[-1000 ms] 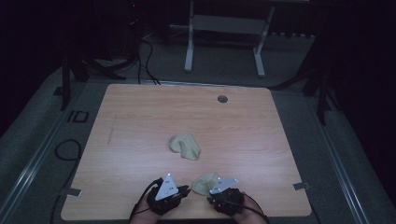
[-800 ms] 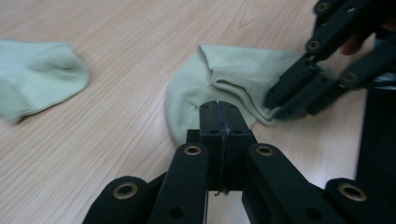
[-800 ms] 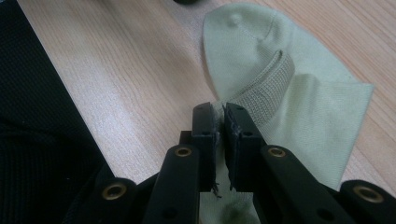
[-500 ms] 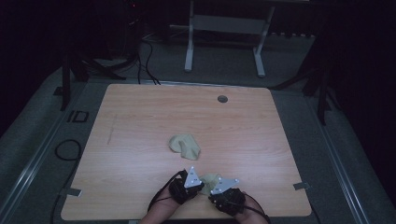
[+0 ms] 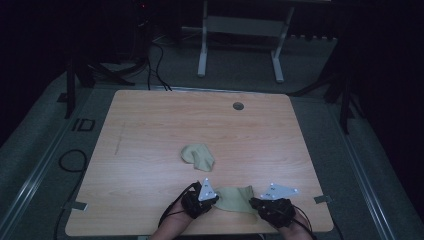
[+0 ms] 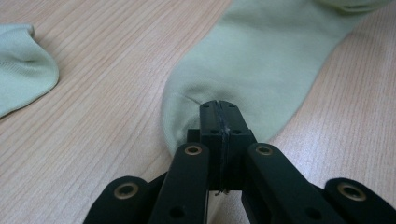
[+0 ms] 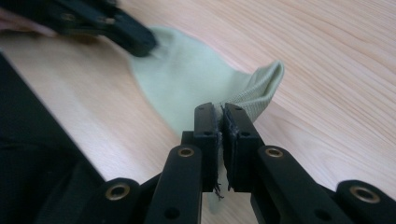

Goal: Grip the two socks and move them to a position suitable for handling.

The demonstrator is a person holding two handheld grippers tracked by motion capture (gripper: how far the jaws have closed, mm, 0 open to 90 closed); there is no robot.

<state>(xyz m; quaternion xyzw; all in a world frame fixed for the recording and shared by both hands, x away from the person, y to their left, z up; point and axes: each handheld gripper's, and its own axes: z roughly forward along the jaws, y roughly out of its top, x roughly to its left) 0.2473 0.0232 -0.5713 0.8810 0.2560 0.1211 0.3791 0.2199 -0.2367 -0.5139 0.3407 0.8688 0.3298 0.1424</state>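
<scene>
Your left gripper (image 5: 214, 201) moved in, now clamping near sock (image 5: 235, 199) toe; right gripper (image 5: 254, 202) clenched on cuff. Likely next: stretch flat on surface (image 5: 150, 125), beside second sock (image 5: 197, 155).

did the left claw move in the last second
Yes. In the high view the left claw went right along the table's near edge and is now shut on the near sock.
</scene>
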